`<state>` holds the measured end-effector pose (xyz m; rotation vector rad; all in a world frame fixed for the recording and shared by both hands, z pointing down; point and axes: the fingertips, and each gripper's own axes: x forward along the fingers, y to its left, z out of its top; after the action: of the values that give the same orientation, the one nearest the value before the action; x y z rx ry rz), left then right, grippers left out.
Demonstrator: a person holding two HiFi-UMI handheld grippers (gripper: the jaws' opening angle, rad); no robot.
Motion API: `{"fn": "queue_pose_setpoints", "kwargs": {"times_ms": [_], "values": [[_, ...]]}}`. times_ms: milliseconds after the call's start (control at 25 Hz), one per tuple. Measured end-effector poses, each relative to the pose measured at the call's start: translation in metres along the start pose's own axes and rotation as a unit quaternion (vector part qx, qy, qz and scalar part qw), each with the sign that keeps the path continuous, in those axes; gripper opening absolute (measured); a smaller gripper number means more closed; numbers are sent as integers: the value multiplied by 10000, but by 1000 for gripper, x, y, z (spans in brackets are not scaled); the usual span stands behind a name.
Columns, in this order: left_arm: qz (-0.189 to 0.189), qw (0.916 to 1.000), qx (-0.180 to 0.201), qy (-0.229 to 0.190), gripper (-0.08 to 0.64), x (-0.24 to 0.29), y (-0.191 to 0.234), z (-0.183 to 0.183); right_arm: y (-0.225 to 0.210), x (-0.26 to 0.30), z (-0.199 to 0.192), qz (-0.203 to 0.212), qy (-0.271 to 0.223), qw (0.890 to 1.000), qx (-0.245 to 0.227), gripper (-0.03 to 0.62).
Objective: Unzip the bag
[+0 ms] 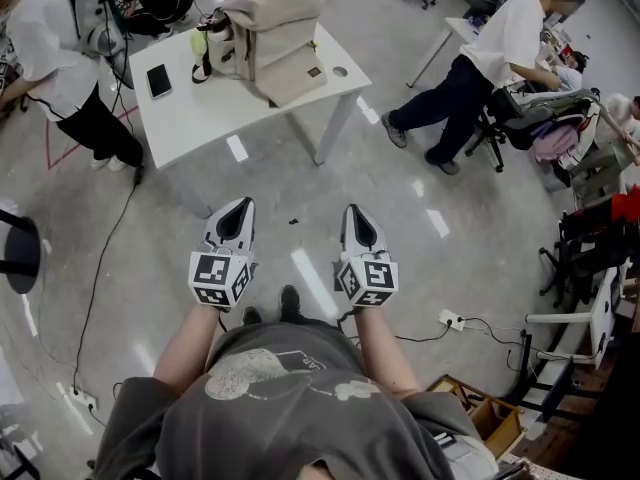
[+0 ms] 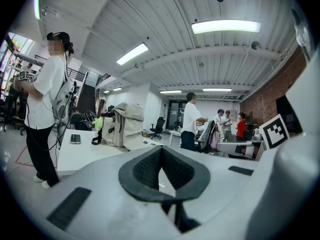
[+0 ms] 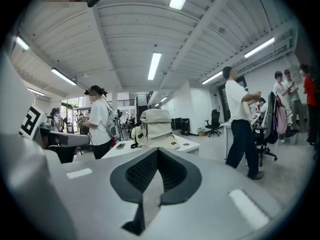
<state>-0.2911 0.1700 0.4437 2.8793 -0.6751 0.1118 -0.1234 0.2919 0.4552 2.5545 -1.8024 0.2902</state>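
A beige backpack (image 1: 268,38) stands on a white table (image 1: 215,108) well ahead of me; it also shows in the left gripper view as the backpack (image 2: 125,125) and in the right gripper view as the backpack (image 3: 156,128). My left gripper (image 1: 238,208) and right gripper (image 1: 357,212) hang side by side over the floor, far short of the table. Both are shut with nothing between their pads. The left gripper's (image 2: 161,151) and the right gripper's (image 3: 157,153) tips meet.
A phone (image 1: 159,80) and a yellow-green item (image 1: 199,41) lie on the table. A person in white (image 1: 70,58) stands at its left; another person (image 1: 480,68) bends over a desk at right. Cables (image 1: 100,268) and a power strip (image 1: 452,320) lie on the floor.
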Motion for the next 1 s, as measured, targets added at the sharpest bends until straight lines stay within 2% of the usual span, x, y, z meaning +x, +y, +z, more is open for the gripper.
{"fn": "queue_pose_setpoints", "kwargs": {"times_ms": [320, 640, 1000], "values": [[144, 9999, -92, -27, 5, 18, 3, 0, -18, 11, -6, 7, 44, 10000, 24, 0], [58, 10000, 64, -41, 5, 72, -24, 10, -70, 35, 4, 88, -18, 9999, 60, 0], [252, 9996, 148, -50, 5, 102, -40, 16, -106, 58, 0, 292, 58, 9994, 161, 0]]}}
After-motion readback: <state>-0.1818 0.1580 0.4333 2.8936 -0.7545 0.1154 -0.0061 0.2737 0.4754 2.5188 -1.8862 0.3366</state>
